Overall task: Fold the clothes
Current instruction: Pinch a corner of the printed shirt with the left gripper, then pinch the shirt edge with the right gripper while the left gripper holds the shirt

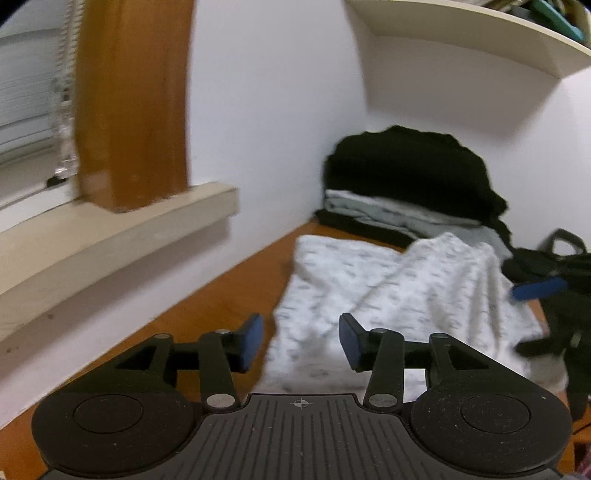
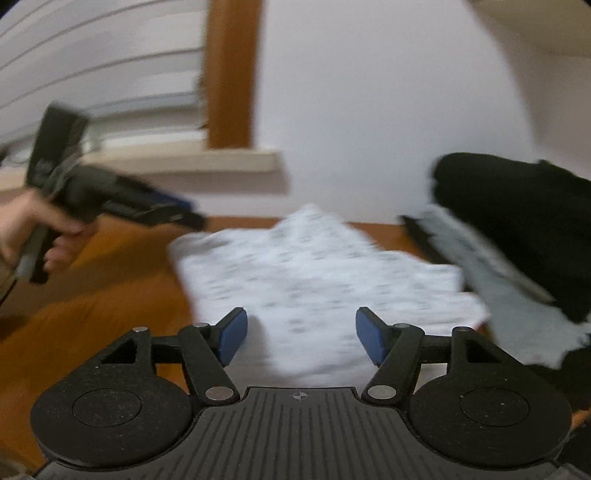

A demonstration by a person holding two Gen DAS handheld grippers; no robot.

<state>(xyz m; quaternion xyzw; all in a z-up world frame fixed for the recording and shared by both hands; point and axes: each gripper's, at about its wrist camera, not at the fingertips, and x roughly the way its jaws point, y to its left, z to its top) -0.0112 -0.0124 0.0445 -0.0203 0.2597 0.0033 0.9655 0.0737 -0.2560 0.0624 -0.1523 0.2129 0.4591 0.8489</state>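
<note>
A white garment with a small grey print (image 1: 399,288) lies partly folded on the wooden table (image 1: 221,295), one flap raised in a ridge across it. My left gripper (image 1: 301,341) hovers over its near left edge, open, nothing between its blue pads. In the right wrist view the same garment (image 2: 314,273) lies blurred ahead, and my right gripper (image 2: 301,336) stands open above its near edge, holding nothing. The right gripper's blue fingertips (image 1: 539,288) show at the garment's right side in the left wrist view. A hand holds the left gripper (image 2: 177,210) at the left of the right wrist view.
A stack of folded clothes, black (image 1: 406,166) over pale grey (image 1: 391,214), sits in the back corner against the white wall. A windowsill (image 1: 110,236) with blinds and a wooden frame runs along the left. A shelf (image 1: 480,33) hangs above the stack.
</note>
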